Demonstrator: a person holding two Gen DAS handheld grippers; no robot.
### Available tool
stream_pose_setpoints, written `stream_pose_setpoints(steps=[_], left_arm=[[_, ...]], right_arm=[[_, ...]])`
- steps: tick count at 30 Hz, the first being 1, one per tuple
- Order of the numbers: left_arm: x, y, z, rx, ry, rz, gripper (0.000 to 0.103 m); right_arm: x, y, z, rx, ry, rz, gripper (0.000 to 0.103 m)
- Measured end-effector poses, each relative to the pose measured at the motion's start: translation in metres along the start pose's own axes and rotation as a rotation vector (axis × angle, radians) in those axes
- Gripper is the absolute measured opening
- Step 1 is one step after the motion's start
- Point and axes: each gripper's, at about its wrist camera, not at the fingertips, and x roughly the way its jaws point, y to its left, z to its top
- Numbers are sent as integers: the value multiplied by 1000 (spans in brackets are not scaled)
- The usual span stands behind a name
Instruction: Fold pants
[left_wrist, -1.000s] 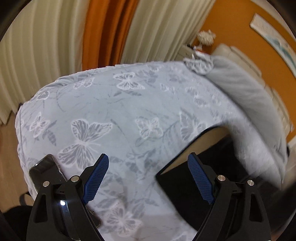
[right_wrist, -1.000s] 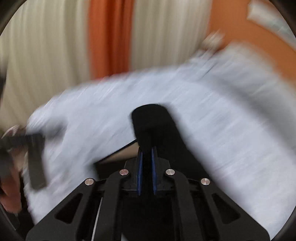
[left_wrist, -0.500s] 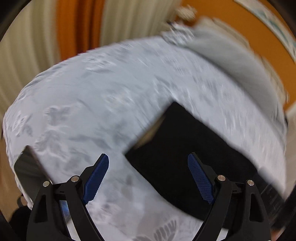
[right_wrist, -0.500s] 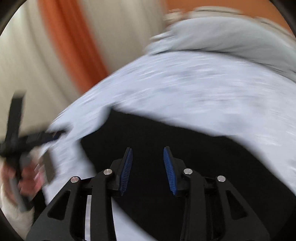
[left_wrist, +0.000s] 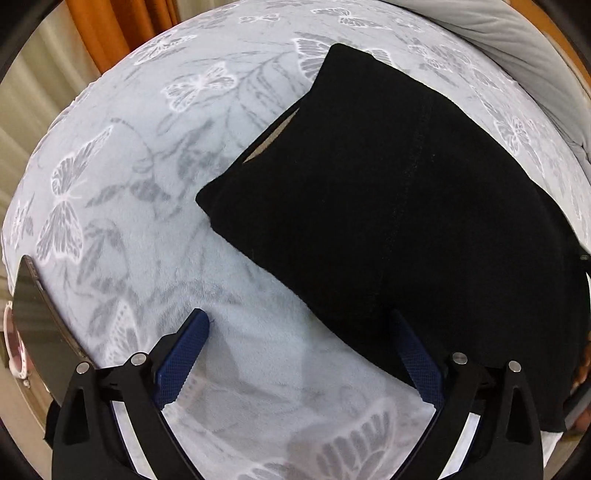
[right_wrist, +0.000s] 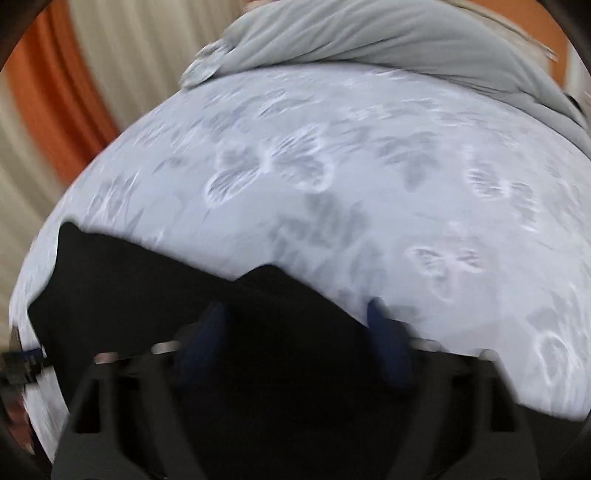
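The black pants (left_wrist: 388, 203) lie folded flat on a pale butterfly blanket (left_wrist: 147, 184), with a slit of tan lining showing at their far left edge. My left gripper (left_wrist: 298, 317) points down just over the blanket, its jaws opening wide. Its right finger hangs over the pants' near edge and nothing is pressed between the pads. In the blurred right wrist view my right gripper (right_wrist: 295, 308) stands open over the pants (right_wrist: 147, 288) at their far edge, jaws closing, fabric below them but not pinched.
A dark glossy phone (left_wrist: 37, 325) lies at the blanket's left edge. Grey bedding (right_wrist: 369, 37) is bunched along the far side of the bed. Orange and cream curtains (left_wrist: 140, 22) hang behind. The blanket (right_wrist: 332, 166) continues beyond the pants.
The right gripper let go of the black fabric it was shut on and swung over the pants. The left gripper dropped closer and tilted down. The pants now lie flat.
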Motion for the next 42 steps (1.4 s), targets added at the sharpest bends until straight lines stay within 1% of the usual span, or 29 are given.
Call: stream_pose_setpoints(steps=[1,2,5,6,7,8,9,12,13,14,15,17,18,20,21,22,23,25,26,27,29,30,31,34,35,39,40,41,42], left_arm=[[-1,0,0,4,-3,6,97],[-3,-1,0,7,-13,18,96],[-8,-5,1,49,-85,130,97],[-6,-6,1,61,-88,139,98],[-2,-5,2,58,-77,138,98],[-1,-3,2,37,-65,140,98],[-2,-2,3,32,-61,136,98],[-8,1,3,17,-61,121,98],[-9,1,3,10,-59,118,98],[-9,1,3,6,-56,118,98],[-10,2,3,2,-53,122,98],[-15,1,3,-5,-54,119,96],[-17,-3,0,-7,-63,117,94],[-29,-11,-1,-5,-109,116,93],[-36,-13,-1,5,-131,113,93],[-44,-19,-5,17,-159,100,93],[-50,-23,-7,24,-184,85,93],[-59,-31,-9,41,-223,65,94],[-63,-38,-10,58,-241,51,94],[-67,-47,-9,72,-252,38,94],[-72,-60,-12,88,-266,13,94],[-71,-59,-13,92,-271,3,94],[-73,-64,-15,99,-279,-8,95],[-79,-86,-22,134,-303,-9,95],[-80,-95,-27,149,-316,3,95],[-77,-135,-36,212,-348,30,95],[-77,-141,-39,224,-348,28,95],[-77,-148,-43,233,-348,29,95],[-76,-157,-48,247,-348,30,95]], right_arm=[[2,2,0,-6,11,22,21],[-9,8,1,-30,-32,11,13],[-48,13,8,-41,-195,36,13],[-43,11,11,-46,-208,18,16],[-27,6,12,-52,-170,-19,19],[4,2,11,-70,-49,-77,23],[10,1,8,-74,-27,-82,27],[-38,7,1,-13,-192,-102,33],[-59,13,-5,-3,-239,-62,33],[-70,18,-10,-6,-256,-16,33],[-77,28,-17,-10,-253,43,32],[-59,55,-28,-44,-152,143,27],[-44,65,-31,-64,-114,154,24],[2,78,-32,-94,-12,89,24],[7,78,-28,-73,-60,89,24],[1,77,-21,-39,-67,91,24],[-7,75,-16,13,-68,100,25],[-37,72,-12,50,-138,146,25],[-42,68,-14,39,-147,107,26],[-38,61,-17,32,-124,57,26],[-17,41,-28,25,-23,-61,24],[-20,22,-38,57,-32,-5,23],[-35,8,-43,102,-56,22,23],[-90,-32,-66,174,-109,-33,28],[-99,-40,-71,179,-108,-46,31],[-138,-111,-131,202,-23,-287,32],[-152,-129,-148,238,-19,-328,32],[-173,-155,-173,313,-43,-339,32],[-185,-176,-185,371,-66,-334,32]])
